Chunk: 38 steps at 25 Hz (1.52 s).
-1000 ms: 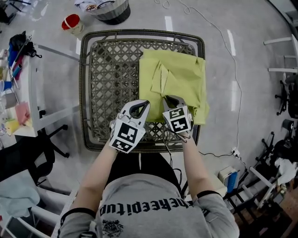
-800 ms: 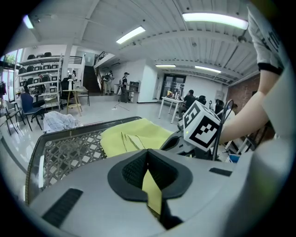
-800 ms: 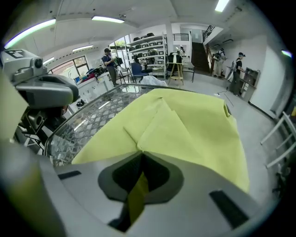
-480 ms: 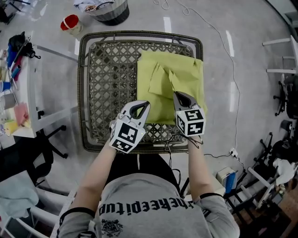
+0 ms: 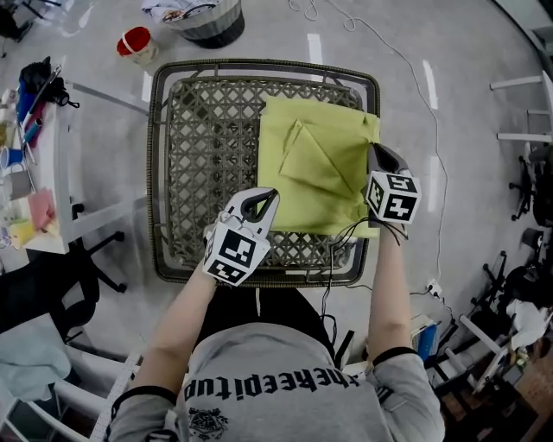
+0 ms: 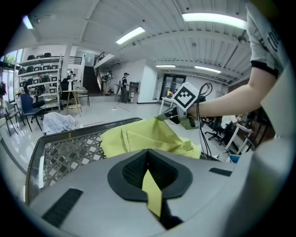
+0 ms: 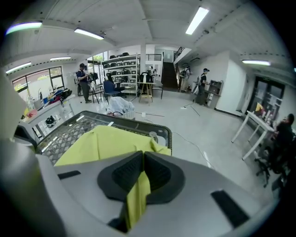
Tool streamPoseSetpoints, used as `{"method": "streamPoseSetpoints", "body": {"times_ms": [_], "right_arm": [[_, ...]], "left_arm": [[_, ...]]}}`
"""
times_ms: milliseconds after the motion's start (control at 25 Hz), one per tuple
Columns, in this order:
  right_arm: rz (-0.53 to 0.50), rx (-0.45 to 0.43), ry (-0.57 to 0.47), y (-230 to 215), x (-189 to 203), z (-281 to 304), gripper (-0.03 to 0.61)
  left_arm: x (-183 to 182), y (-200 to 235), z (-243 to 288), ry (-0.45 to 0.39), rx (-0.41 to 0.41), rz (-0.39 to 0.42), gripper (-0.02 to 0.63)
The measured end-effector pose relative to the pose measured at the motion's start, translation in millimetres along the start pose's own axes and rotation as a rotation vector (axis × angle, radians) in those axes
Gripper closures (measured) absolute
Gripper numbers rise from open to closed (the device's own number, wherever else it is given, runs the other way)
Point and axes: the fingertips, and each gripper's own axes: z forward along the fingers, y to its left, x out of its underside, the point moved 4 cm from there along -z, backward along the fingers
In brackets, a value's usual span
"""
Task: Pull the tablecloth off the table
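A yellow-green tablecloth [image 5: 320, 164] lies folded over the right half of a square wicker table [image 5: 157, 173]. My left gripper [image 5: 259, 197] rests at the cloth's near left corner, shut on a strip of the tablecloth [image 6: 152, 196] that shows between its jaws. My right gripper [image 5: 378, 151] is raised over the table's right edge and is shut on a fold of the tablecloth [image 7: 138, 194]. The left gripper view shows the right gripper [image 6: 166, 115] lifting the cloth [image 6: 138, 136] into a peak. In the right gripper view, the cloth [image 7: 106, 139] drapes down onto the table [image 7: 64, 134].
A red cup [image 5: 134, 41] and a round bin [image 5: 203, 17] stand on the floor beyond the table. A white desk [image 5: 52, 173] with small items is at the left. A cable [image 5: 406, 60] runs over the floor at the right, near chairs [image 5: 527, 181].
My right gripper has moved from the cloth's near middle to the table's right edge and risen, drawing a fold of the cloth with it. The left gripper has stayed put.
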Motion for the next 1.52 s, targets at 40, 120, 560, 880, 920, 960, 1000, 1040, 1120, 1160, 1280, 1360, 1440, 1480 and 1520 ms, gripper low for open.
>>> {"method": "streamPoseSetpoints", "body": {"times_ms": [40, 120, 560, 880, 920, 960, 1000, 1040, 1120, 1160, 1280, 1360, 1440, 1480, 1520], "right_arm": [[0.002, 0.005, -0.002, -0.4, 0.9, 1.9, 0.558], [-0.001, 0.011, -0.006, 2.4, 2.3, 3.4, 0.546], [-0.150, -0.323, 0.022, 111.3, 22.0, 4.0, 0.482], [-0.279, -0.464, 0.168, 184.7, 60.0, 29.7, 0.449], [-0.292, -0.451, 0.177, 185.4, 62.7, 33.2, 0.449], [-0.297, -0.436, 0.180, 184.8, 64.1, 36.0, 0.445], [-0.291, -0.418, 0.178, 183.0, 64.4, 38.1, 0.450], [-0.277, -0.397, 0.175, 180.3, 64.1, 40.1, 0.471], [-0.238, -0.368, 0.174, 175.3, 62.2, 42.3, 0.557], [-0.218, -0.367, 0.177, 173.8, 61.1, 42.0, 0.561], [-0.182, -0.356, 0.159, 165.6, 54.4, 36.5, 0.562], [-0.157, -0.328, 0.121, 153.3, 45.1, 31.0, 0.561], [-0.115, -0.287, 0.079, 134.3, 33.7, 24.9, 0.561], [-0.096, -0.260, 0.058, 122.4, 28.1, 22.2, 0.561], [-0.081, -0.231, 0.038, 109.6, 22.4, 20.0, 0.561]], "left_arm": [[0.4, 0.7, -0.3, 0.000, -0.002, -0.001, 0.598], [0.6, 2.1, -1.1, -0.001, -0.006, -0.004, 0.598], [-0.5, 5.3, 0.0, -0.010, -0.014, -0.016, 0.598], [2.8, 11.0, -3.3, -0.004, -0.021, -0.029, 0.598], [3.3, 12.2, -3.9, -0.002, -0.023, -0.031, 0.598], [3.7, 13.2, -4.4, -0.002, -0.024, -0.033, 0.598], [3.6, 14.3, -5.0, -0.004, -0.026, -0.034, 0.598], [3.8, 15.5, -5.4, -0.005, -0.027, -0.034, 0.598], [5.5, 16.8, -5.4, -0.004, -0.027, -0.036, 0.598], [6.3, 16.5, -5.0, -0.002, -0.026, -0.037, 0.598], [5.8, 15.3, -3.3, 0.002, -0.021, -0.033, 0.598], [3.9, 15.1, -2.0, 0.002, -0.019, -0.029, 0.598], [2.8, 14.7, -0.2, 0.000, -0.016, -0.029, 0.598], [2.2, 14.2, 0.8, -0.003, -0.014, -0.028, 0.598], [1.6, 13.5, 1.8, -0.006, -0.011, -0.026, 0.598]]}}
